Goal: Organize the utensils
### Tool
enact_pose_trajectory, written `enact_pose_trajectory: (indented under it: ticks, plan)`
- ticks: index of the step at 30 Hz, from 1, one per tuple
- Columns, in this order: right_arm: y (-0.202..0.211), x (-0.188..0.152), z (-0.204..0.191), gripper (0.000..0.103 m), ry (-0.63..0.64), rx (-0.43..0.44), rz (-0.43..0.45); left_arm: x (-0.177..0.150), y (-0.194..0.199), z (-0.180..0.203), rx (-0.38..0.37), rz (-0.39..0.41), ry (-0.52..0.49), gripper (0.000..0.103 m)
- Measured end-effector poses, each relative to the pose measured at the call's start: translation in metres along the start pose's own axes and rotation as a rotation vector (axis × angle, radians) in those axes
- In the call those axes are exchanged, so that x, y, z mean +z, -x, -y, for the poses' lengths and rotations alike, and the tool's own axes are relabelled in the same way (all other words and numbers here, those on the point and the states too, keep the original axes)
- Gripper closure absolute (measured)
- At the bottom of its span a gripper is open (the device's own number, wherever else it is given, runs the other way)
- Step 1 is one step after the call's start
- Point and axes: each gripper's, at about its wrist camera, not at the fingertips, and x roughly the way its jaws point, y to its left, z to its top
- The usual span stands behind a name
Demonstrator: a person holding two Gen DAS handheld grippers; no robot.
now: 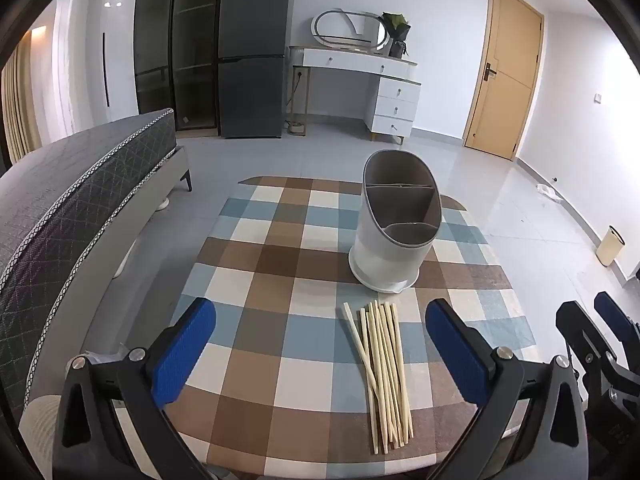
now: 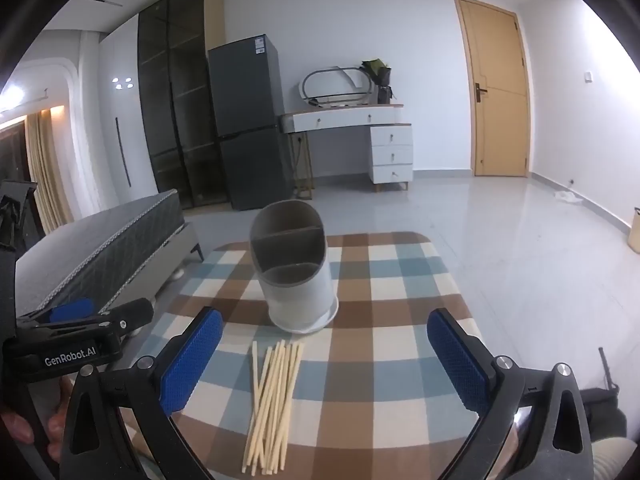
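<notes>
A bundle of several pale wooden chopsticks (image 1: 384,376) lies on the checked tablecloth (image 1: 280,280), near the front edge. It also shows in the right wrist view (image 2: 272,404). Behind it stands a white utensil holder (image 1: 394,232) with grey inner compartments, empty, also seen in the right wrist view (image 2: 294,272). My left gripper (image 1: 320,352) is open and empty, above the table's front, with the chopsticks between its blue pads. My right gripper (image 2: 324,360) is open and empty, just right of the left one, also over the chopsticks.
A small table holds the cloth (image 2: 400,320). A grey bed (image 1: 80,208) runs along the left. A dark fridge (image 1: 256,48), a white dresser (image 1: 360,80) and a wooden door (image 1: 504,72) stand at the back. A small bin (image 1: 610,246) is on the floor at right.
</notes>
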Motion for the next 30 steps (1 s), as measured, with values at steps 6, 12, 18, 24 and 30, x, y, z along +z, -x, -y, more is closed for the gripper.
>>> enact_pose_trajectory:
  ticks: [6, 12, 18, 24, 30]
  plan:
    - [0.001, 0.000, 0.000, 0.000, -0.002, -0.006, 0.003, -0.001, 0.001, 0.001, 0.004, -0.009, 0.004, 0.001]
    - [0.002, 0.000, 0.000, 0.000, -0.004, -0.009, 0.004, -0.001, -0.002, 0.000, 0.002, -0.020, 0.012, 0.001]
    - [0.000, 0.000, 0.000, 0.000, 0.004, -0.017, 0.000, 0.000, -0.005, 0.000, -0.002, -0.018, 0.014, 0.001]
    - [-0.001, 0.001, 0.005, 0.000, -0.017, -0.022, -0.010, -0.001, -0.006, 0.000, 0.007, 0.004, -0.003, 0.001]
    - [-0.004, 0.001, 0.005, 0.000, -0.011, -0.025, -0.017, 0.000, -0.009, 0.002, 0.005, -0.002, -0.003, 0.001]
